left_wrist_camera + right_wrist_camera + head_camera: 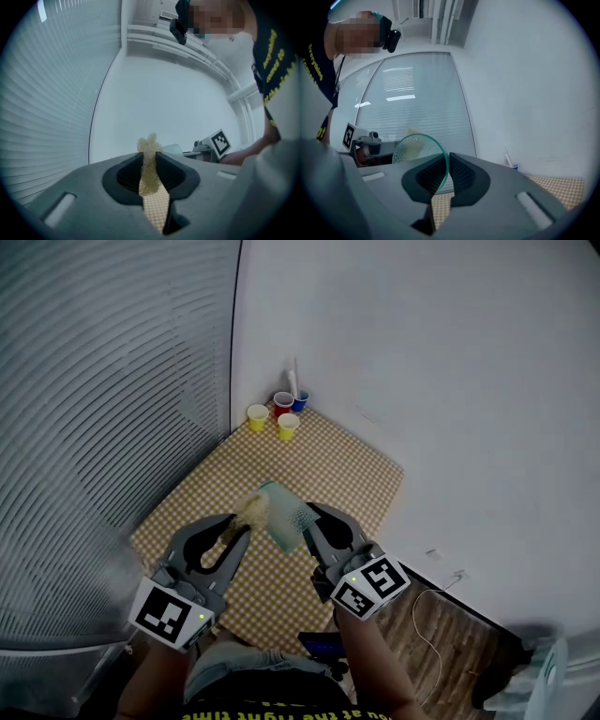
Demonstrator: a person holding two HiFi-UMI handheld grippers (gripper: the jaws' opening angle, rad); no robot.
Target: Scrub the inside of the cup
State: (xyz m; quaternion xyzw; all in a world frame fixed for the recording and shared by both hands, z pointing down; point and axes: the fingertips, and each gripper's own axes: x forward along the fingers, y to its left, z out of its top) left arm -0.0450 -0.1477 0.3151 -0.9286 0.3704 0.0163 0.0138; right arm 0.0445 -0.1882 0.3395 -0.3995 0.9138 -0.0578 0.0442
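Corner setting: two plain white walls [450,352] meet beside a curved surface of pale horizontal slats [94,381]. A tan checked cloth [347,465] runs from that corner toward the person.

Items on the cloth, far corner, well apart from the work:
- yellow cup [257,416], upright
- red cup [283,402], upright, just beside the blue cup [300,401]
- white stick [293,379], standing in the blue cup
- second yellow cup [288,426], in front of the red one

Items off the cloth, lower right: wooden floor [441,634], with a thin white cable [427,615] trailing across it.

Task items, held above the middle of the cloth:
- green cup [281,517] [415,147] — translucent, tipped on its side between the two tools. The right gripper [309,521] [446,171] has its jaws nearly together, pinching the cup's thin wall.
- scrub pad [253,510] [149,154] — yellowish, fibrous. The left gripper [246,521] [150,161] clamps it between narrow jaws, with a tuft poking out past the tips. The pad meets the cup's left end and shows as a pale blur through the cup in the right gripper view. How far it reaches inside cannot be told.

Markings: a black-and-white square marker on each gripper's cube. Yellow lettering [272,61] on the person's dark shirt is too cut off to read.
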